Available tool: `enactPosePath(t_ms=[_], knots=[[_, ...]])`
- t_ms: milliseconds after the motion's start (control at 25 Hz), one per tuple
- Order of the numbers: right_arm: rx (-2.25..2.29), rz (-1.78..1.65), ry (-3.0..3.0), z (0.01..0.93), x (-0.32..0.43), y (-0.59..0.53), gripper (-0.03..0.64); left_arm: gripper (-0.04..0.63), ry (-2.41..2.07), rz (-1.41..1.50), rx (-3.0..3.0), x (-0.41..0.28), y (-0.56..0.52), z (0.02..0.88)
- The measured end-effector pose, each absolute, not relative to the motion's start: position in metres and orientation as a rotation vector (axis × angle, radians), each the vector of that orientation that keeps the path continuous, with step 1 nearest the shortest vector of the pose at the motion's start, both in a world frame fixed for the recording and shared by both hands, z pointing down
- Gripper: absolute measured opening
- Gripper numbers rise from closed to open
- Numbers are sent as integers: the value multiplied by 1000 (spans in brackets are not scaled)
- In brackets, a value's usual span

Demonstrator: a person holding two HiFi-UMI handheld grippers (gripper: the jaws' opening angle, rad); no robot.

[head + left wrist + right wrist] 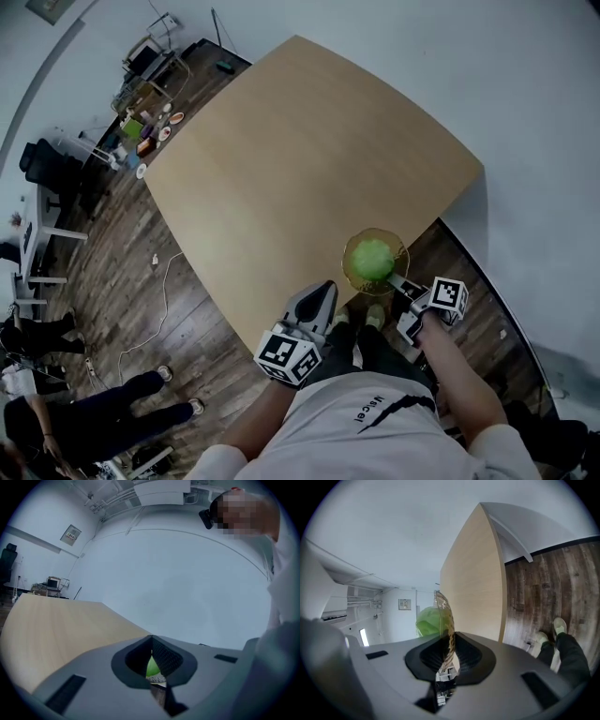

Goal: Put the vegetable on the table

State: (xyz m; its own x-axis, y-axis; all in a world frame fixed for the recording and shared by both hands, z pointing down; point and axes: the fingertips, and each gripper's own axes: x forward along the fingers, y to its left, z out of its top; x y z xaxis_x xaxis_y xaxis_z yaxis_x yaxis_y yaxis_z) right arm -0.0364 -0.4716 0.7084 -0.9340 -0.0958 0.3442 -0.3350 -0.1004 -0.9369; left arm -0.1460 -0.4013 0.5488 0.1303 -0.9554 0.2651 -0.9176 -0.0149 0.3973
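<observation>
A green leafy vegetable (372, 257) lies in an amber glass bowl (399, 246) that hangs at the near edge of the wooden table (300, 159). My right gripper (401, 284) is shut on the bowl's near rim. In the right gripper view the rim (446, 616) stands edge-on between the jaws, with the vegetable (426, 620) to its left and the table (476, 583) beyond. My left gripper (319, 298) hovers at the table's near edge, left of the bowl, shut and holding nothing. A sliver of the vegetable (152, 667) shows through the gap under its closed tips (151, 641).
Cluttered desks (141, 122) and a black chair (47, 164) stand at the far left. People (112, 394) are on the wood floor at the lower left, and a cable (164, 281) runs along it. My own shoes (558, 625) show below the table edge.
</observation>
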Motion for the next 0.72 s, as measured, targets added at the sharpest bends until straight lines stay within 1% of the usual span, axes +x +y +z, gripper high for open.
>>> enactPosePath(t_ms=[200,400,720], knots=[[486,2176,-1954,741,-57,-499,41,14,-1798,-104,1934,-159,-437,566],[546,2179,-1892,766,-71,-493,43,14,-1763,-100,1933,-169,-444,582],[624,2181,-1804,808,-99,-539,46,14,-1755,-83,1901,-203,-485,604]])
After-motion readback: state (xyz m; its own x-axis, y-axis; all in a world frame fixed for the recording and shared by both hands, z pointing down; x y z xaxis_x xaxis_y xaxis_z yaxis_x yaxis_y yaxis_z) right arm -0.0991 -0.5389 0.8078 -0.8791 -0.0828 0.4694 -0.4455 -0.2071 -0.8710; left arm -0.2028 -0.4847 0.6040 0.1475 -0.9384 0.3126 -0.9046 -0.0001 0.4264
